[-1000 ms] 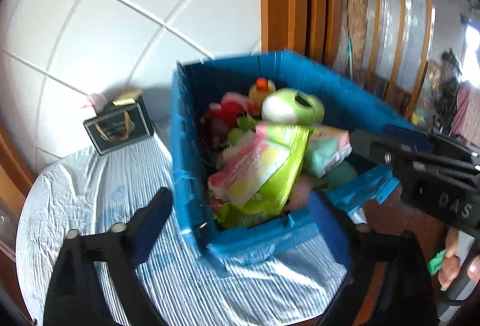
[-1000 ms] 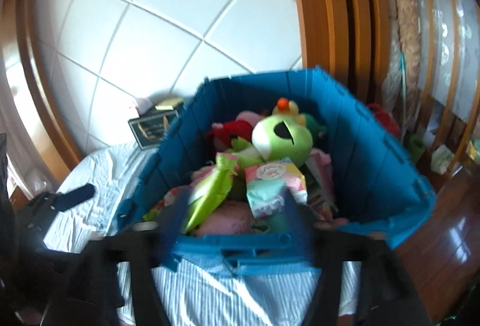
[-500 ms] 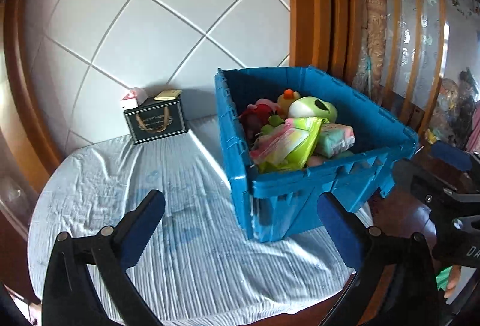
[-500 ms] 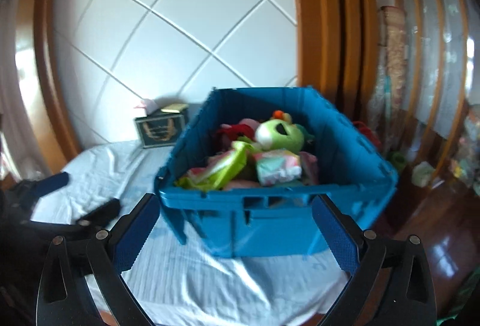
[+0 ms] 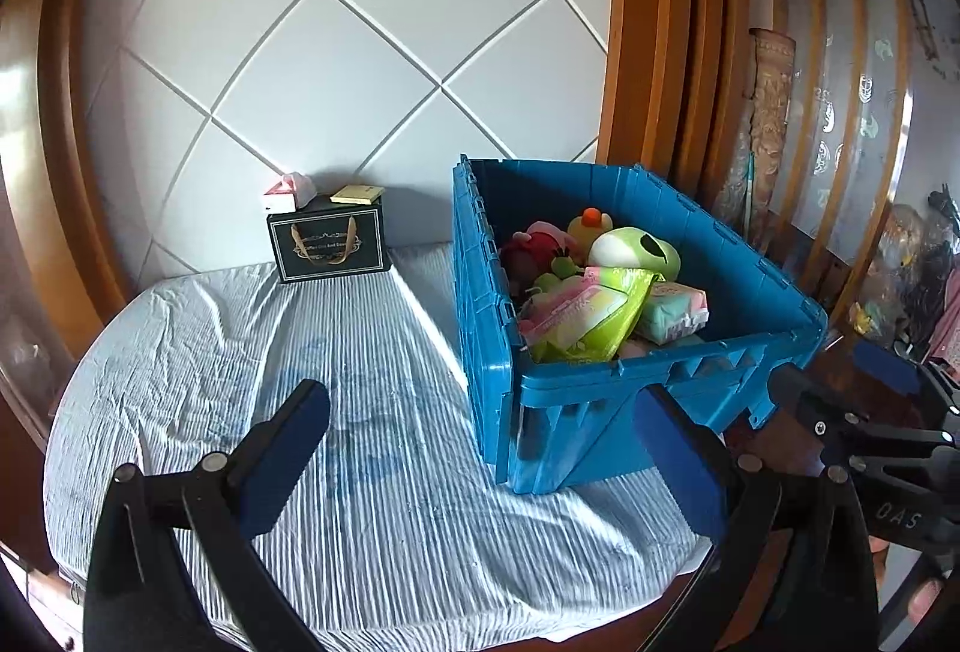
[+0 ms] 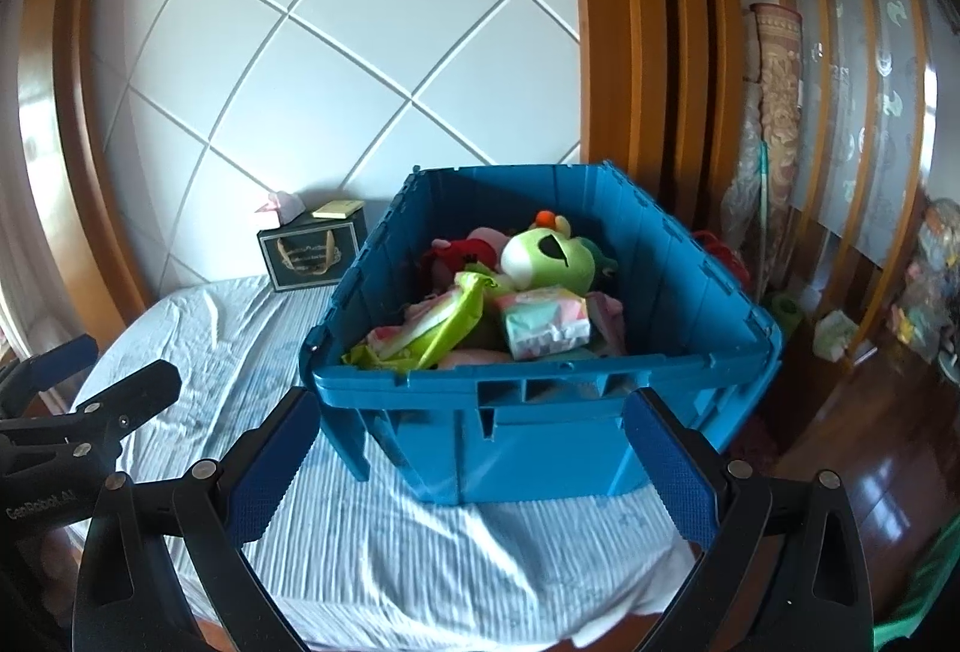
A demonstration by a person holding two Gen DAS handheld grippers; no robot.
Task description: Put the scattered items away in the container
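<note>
Round worktop point(image 5: 372, 502) covered by striped cloth, against white tiled wall. Blue crate point(image 6: 540, 412) filled with plush toys and packets. Left claw point(image 5: 480, 454) and right claw point(image 6: 468, 460) held apart, nothing gripped; right jaws just opened.

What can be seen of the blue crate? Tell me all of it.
The blue crate is a rectangular bin of what looks like hard plastic, with ribbed walls, a thick notched rim and no lid on top. It stands upright on the striped cloth, near the table's right edge, close to the wall. It is filled about to the rim: a green plush, a red plush, a lime-green pack and a pastel pack. Nothing grips it.
</note>
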